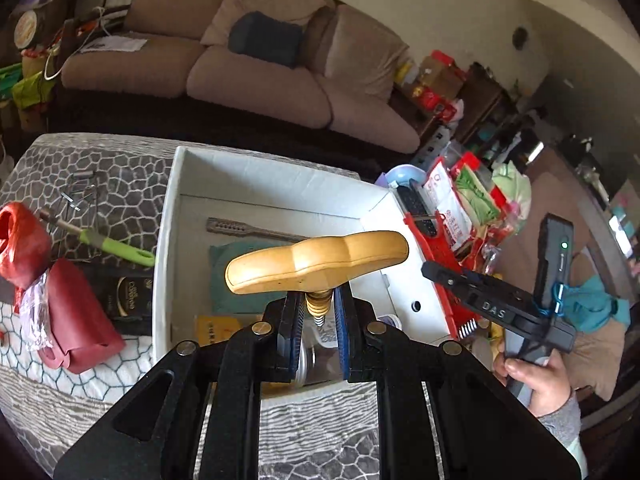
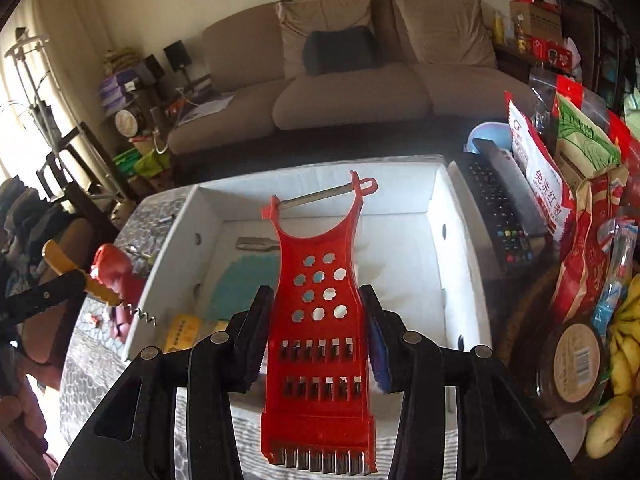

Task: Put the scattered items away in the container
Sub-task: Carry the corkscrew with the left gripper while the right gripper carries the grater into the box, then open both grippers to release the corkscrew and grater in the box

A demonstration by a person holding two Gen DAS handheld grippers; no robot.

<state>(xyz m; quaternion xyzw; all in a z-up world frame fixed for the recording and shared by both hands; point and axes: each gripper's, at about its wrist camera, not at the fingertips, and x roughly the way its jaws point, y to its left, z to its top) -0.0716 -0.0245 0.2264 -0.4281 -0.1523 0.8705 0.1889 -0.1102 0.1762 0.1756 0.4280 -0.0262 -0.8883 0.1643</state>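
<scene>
Right wrist: grater (image 2: pixel 320 320) between tongs (image 2: pixel 318 340).

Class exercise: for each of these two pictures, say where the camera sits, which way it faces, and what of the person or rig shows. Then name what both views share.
Left wrist: on the left gripper, looking down over the white box toward the sofa; it grips a corkscrew; the right hand shows.
Right wrist: on the right gripper, facing likewise; it grips a red grater.
Shared: box, sofa, corkscrew, grater.
</scene>
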